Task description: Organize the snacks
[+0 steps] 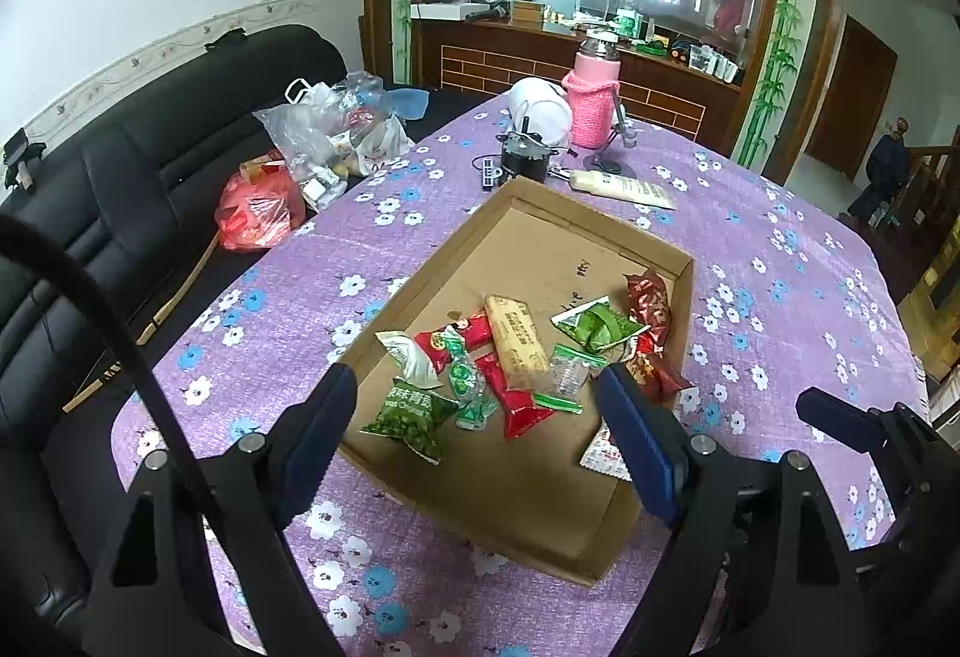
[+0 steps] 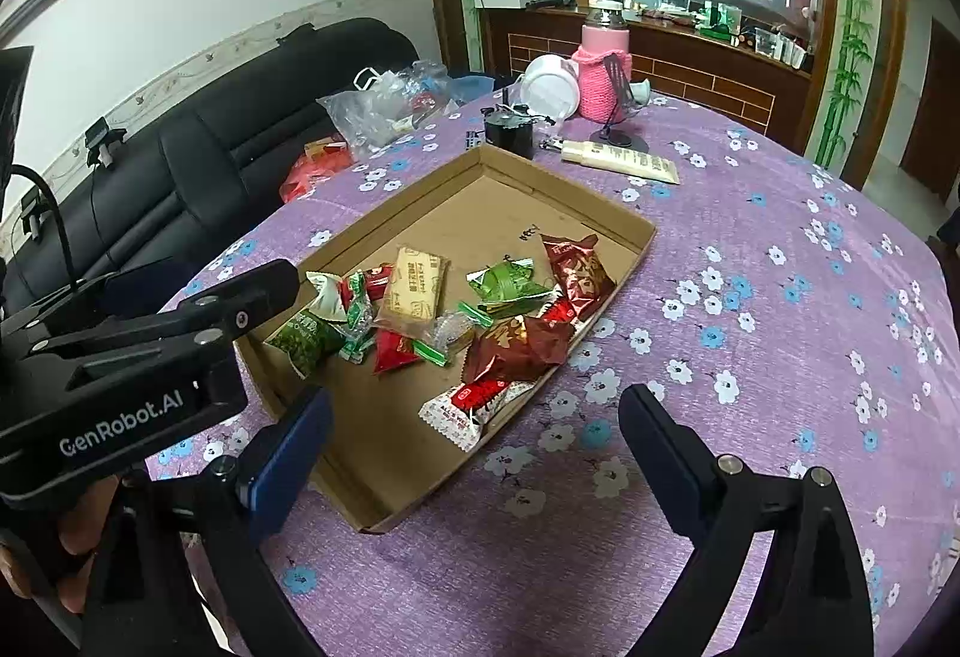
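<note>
A shallow cardboard tray (image 1: pixel 420 270) lies on the purple flowered tablecloth (image 1: pixel 780 297). Its near half holds several snack packets: a green pea packet (image 1: pixel 411 420), a beige biscuit packet (image 1: pixel 516 342), a red packet (image 1: pixel 516 405), a green packet (image 1: pixel 597 327) and a dark red packet (image 1: pixel 651 303). My left gripper (image 1: pixel 474 375) hangs open above these packets with nothing between its fingers. In the right wrist view the tray (image 2: pixel 372 231) shows a white-and-red packet (image 2: pixel 462 408) lying across its near rim. My right gripper (image 2: pixel 477 394) stands open just above that packet. The left gripper (image 2: pixel 240 297) is at the tray's left side.
Behind the tray stand a pink knit-covered bottle (image 1: pixel 591 102), a white container (image 1: pixel 540 111), a small black device (image 1: pixel 522 159) and a cream tube (image 1: pixel 621 189). Plastic bags (image 1: pixel 324 135) and a red bag (image 1: pixel 258 204) lie on the black sofa (image 1: pixel 150 165) to the left.
</note>
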A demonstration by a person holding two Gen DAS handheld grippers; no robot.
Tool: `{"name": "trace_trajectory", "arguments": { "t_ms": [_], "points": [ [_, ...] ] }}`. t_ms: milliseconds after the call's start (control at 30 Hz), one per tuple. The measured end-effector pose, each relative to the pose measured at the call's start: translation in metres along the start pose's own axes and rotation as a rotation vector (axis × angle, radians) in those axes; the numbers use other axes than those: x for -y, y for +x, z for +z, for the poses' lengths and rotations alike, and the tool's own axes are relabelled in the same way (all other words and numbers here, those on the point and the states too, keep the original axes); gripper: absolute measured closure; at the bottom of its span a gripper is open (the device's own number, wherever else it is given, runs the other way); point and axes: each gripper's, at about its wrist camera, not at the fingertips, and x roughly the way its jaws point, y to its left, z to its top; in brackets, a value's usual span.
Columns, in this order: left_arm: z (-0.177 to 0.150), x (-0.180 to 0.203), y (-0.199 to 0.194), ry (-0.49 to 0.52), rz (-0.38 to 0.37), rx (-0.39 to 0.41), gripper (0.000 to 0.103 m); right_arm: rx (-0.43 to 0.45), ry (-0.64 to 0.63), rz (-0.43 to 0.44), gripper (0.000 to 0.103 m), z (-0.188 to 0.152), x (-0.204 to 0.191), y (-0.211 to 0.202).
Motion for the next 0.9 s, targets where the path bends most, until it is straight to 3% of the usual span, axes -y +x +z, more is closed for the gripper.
{"name": "trace_trajectory", "arguments": {
  "t_ms": [600, 900],
  "points": [
    [-0.001, -0.007, 0.006, -0.015, 0.058, -0.018, 0.017, -0.001, -0.016, -0.033, 0.004, 0.005, -0.005, 0.004],
    [-0.005, -0.011, 0.004, -0.033, 0.052, -0.009, 0.017, -0.005, -0.032, -0.040, 0.002, 0.006, -0.013, 0.005]
  ]
}}
